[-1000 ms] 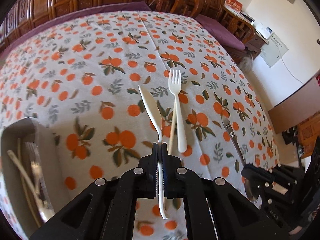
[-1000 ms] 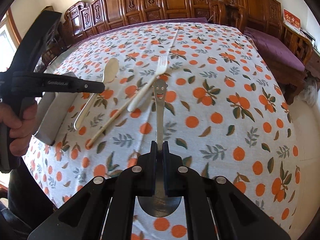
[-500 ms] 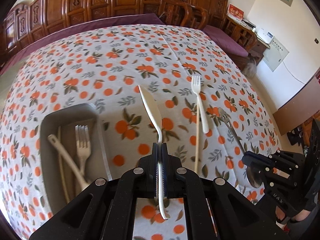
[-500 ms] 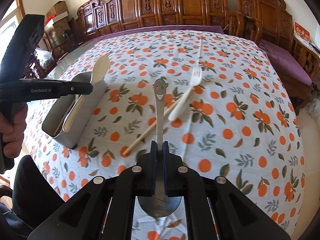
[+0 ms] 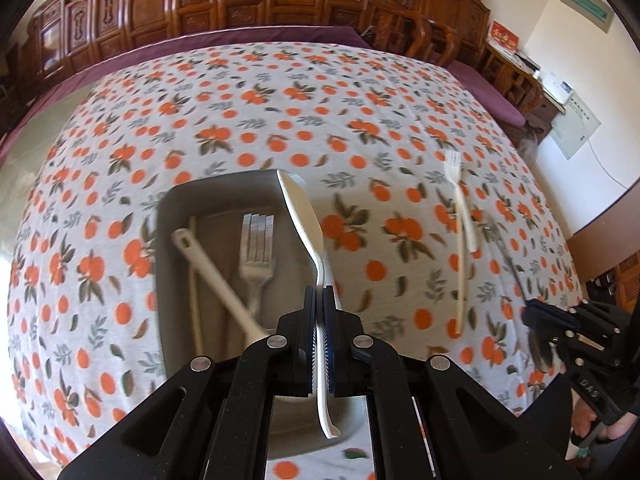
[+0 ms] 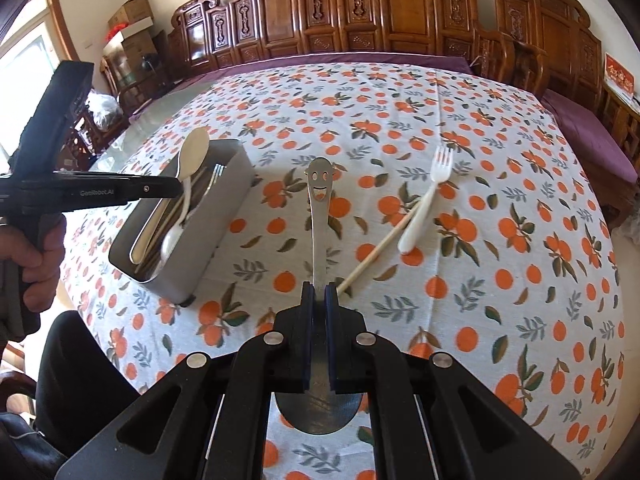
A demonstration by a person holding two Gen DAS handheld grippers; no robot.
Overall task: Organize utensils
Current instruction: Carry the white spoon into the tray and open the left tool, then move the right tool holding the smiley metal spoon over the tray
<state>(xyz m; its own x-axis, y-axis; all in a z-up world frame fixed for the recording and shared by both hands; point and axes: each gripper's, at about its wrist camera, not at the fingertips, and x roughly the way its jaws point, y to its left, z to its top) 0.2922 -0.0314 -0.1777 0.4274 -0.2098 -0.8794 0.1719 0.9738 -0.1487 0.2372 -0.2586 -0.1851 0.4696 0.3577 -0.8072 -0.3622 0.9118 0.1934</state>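
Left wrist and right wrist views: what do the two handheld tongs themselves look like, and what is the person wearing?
Both tongs, left and right, are matte black plastic: two flat, blue-edged pads on angled black linkage arms with round silver pivot screws. Seen from the right wrist view, the left unit has a long black body with small white lettering. The person's dark trousers show below it. No cables visible.

Carved wooden chairs (image 6: 404, 16) — white wall (image 5: 548, 12)

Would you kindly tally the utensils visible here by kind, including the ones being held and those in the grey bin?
Spoons: 2 (white spoon, smiley metal spoon, both held)
Forks: 2 (white fork on the cloth, metal fork in the grey bin)
Chopsticks: 2 (loose chopstick on the cloth, binned chopstick)
Unclear kind: 1 (white-handled utensil in the bin, head hidden)
Total: 7
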